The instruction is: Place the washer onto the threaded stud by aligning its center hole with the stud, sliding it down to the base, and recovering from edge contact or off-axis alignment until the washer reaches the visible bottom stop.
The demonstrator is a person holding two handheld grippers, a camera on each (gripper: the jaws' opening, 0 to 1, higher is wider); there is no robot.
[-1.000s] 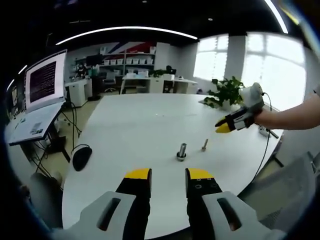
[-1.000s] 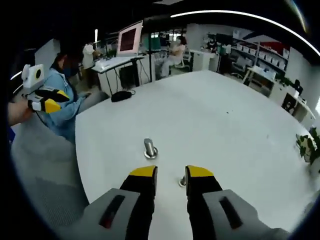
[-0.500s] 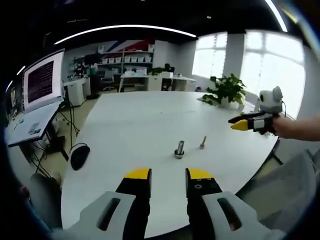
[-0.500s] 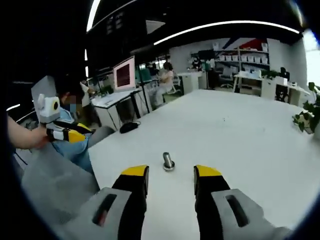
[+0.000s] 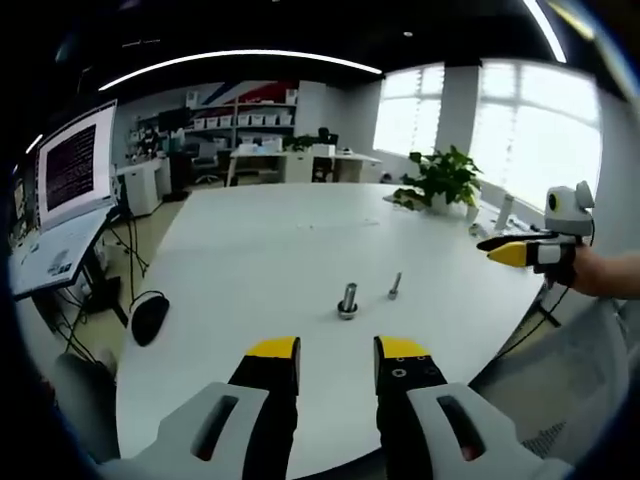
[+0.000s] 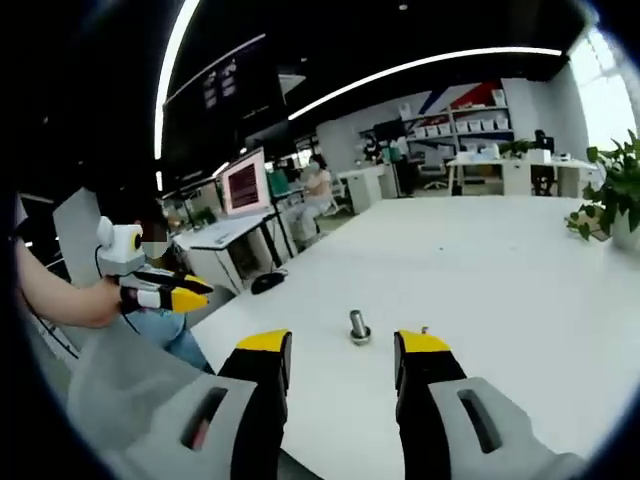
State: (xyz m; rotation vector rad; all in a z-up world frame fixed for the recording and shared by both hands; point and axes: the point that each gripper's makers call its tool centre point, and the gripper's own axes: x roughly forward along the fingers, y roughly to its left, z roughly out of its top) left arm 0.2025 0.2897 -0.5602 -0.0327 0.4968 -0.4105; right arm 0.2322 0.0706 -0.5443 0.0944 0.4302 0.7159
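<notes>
Both grippers hang back off the desk (image 5: 260, 250) edge, nothing between either pair of jaws. Left gripper (image 5: 337, 352) has its jaws parted and empty; right gripper (image 6: 340, 345) shows the same, apart and holding nothing. Out on the white desk the threaded stud (image 5: 347, 300) stands upright on its base, and a smaller bolt (image 5: 395, 286) sits just beside it. A black mouse (image 5: 149, 317) lies near the desk's left edge.

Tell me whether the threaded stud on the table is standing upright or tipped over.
Upright. In the left gripper view the stud rises vertically from its wider base on the white table; the right gripper view shows likewise.
</notes>
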